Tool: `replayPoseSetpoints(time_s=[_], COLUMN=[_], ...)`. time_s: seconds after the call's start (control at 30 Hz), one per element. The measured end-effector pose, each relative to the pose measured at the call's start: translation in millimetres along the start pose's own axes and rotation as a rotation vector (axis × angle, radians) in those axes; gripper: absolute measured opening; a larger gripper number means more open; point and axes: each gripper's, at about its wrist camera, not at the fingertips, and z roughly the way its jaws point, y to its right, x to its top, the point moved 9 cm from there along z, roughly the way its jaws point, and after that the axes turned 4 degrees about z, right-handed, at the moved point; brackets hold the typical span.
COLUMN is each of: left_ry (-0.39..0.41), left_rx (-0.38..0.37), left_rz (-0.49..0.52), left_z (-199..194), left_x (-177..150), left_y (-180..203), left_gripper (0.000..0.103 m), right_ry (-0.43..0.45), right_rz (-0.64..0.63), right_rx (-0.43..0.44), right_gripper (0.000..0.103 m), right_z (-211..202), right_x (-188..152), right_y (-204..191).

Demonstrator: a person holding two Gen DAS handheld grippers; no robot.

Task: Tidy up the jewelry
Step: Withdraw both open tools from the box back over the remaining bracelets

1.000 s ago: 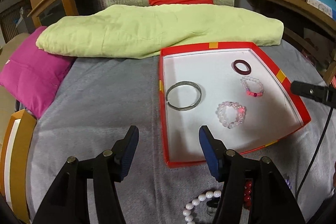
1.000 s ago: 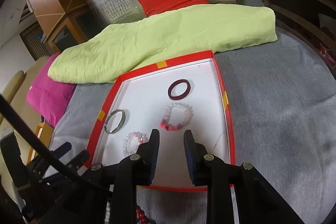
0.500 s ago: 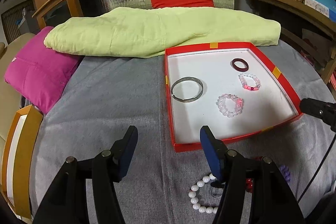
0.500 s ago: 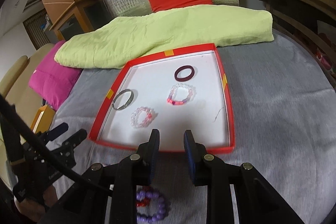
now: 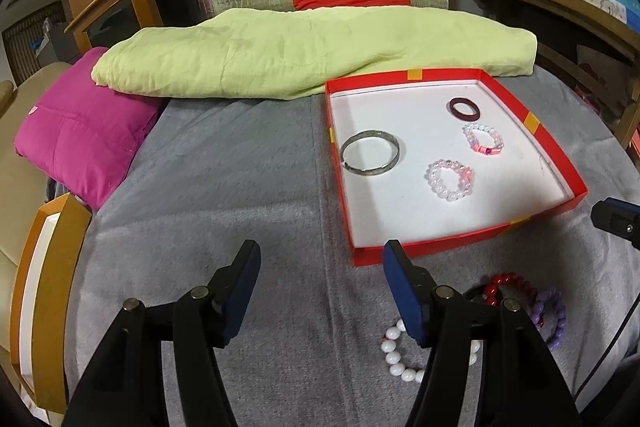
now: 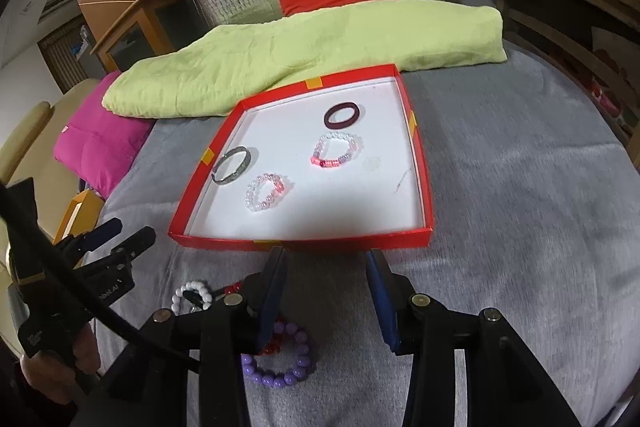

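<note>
We see a grey blanket-covered surface (image 5: 240,187) carrying a red tray (image 5: 556,163), a green quilt (image 5: 300,51), and white (image 5: 400,363), red (image 5: 508,283) and purple bead bracelets (image 6: 280,363).

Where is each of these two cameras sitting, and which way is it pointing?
Left wrist: rides the left claw, angled down over the grey cloth toward the red tray; its own open fingers show.
Right wrist: rides the right claw, jaws opening and empty, angled down at the tray's near wall; the left claw and a hand show at left.
Shared: tray, silver bangle, purple bead bracelet.
</note>
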Motion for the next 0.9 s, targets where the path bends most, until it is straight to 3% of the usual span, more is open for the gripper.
replayPoseSetpoints(time_s=[0.27,0.47,0.63,0.9], left_ry=[-0.031,0.016,0.049,0.022], left_rx=[0.003,-0.045,-0.031,0.001], left_rz=[0.008,0.053,0.105,0.054], left_z=[-1.8,-27.3,-38.1,-32.3], left_x=[-11.5,-15.2,-17.9,-25.9], left_y=[-1.8,11.8,15.3,-10.1], left_gripper=[0.065,0.065,0.068,0.068], right_ry=[-0.015,-0.033,-0.025,-0.048], right_rz=[-0.023,0.001,-0.023,-0.032], right_rx=[-0.007,-0.011,-0.042,-0.034], right_gripper=[0.044,0.044,0.044,0.044], right_z=[5.4,-0.1,-5.6,5.9], right_x=[-4.8,-25.5,-34.0,-38.9], right_y=[-4.1,3.8,8.8,4.9])
